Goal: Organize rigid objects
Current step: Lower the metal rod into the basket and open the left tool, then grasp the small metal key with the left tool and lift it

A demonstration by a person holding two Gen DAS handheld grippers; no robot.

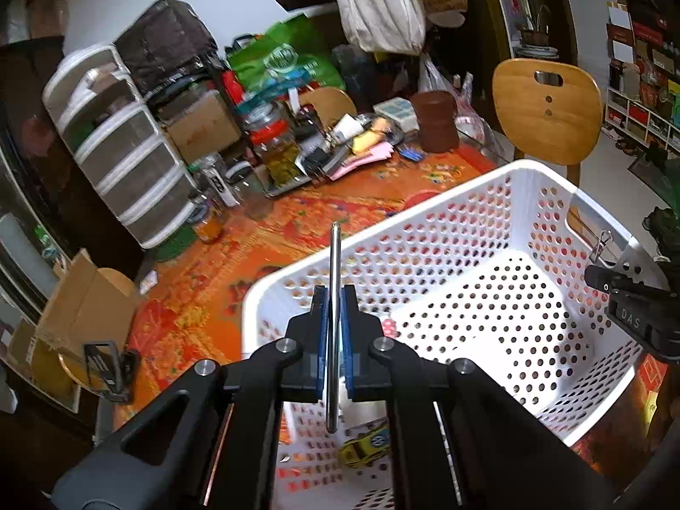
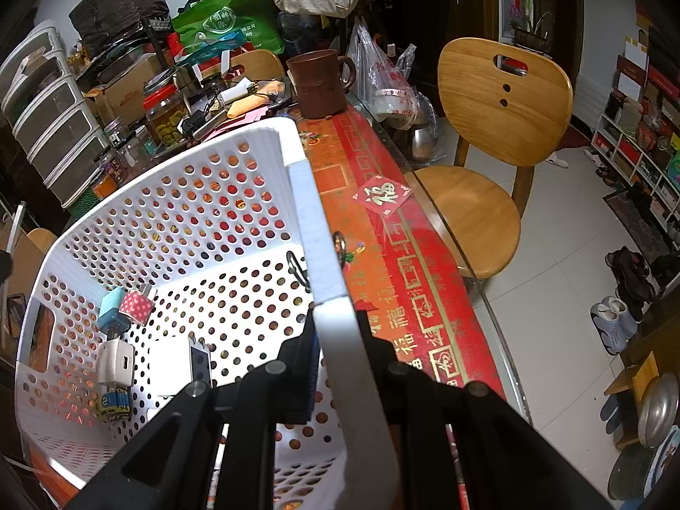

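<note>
**Insp. A:** Left wrist view first. Left gripper (image 1: 335, 297) is pinching a thin metal rod (image 1: 334, 280) — looks like a chopstick or skewer, can't tell which. Blue pads (image 1: 351, 310) press it from both sides. Rod runs upright in the frame, top end past the fingertips, lower end below them. It hangs above the near-left corner of the white perforated basket (image 1: 467, 221). Yellow toy car (image 1: 365, 446) lies on the basket floor underneath.

**Insp. B:** Right wrist view?

**Insp. A:** Right gripper (image 2: 340, 331) is pressed together on the basket's right rim (image 2: 314, 229) — one finger inside the wall, one outside. In my judgement it's steadying the basket. Inside: a blue block (image 2: 111, 304), a red dotted block (image 2: 137, 307), a white charger (image 2: 112, 365), the toy car again at the low corner. Basket sits on the red patterned tablecloth (image 2: 382, 263), wooden chair (image 2: 501, 97) beyond.

**Insp. B:** Step in hand?

**Insp. A:** Dropping the rod in, I'd say. Recs: tilt it flat and lower it close to the floor before releasing, clear of the car. End-on, a thin rod could poke through a hole. Keep the right grip firm so the basket doesn't slide.
</note>
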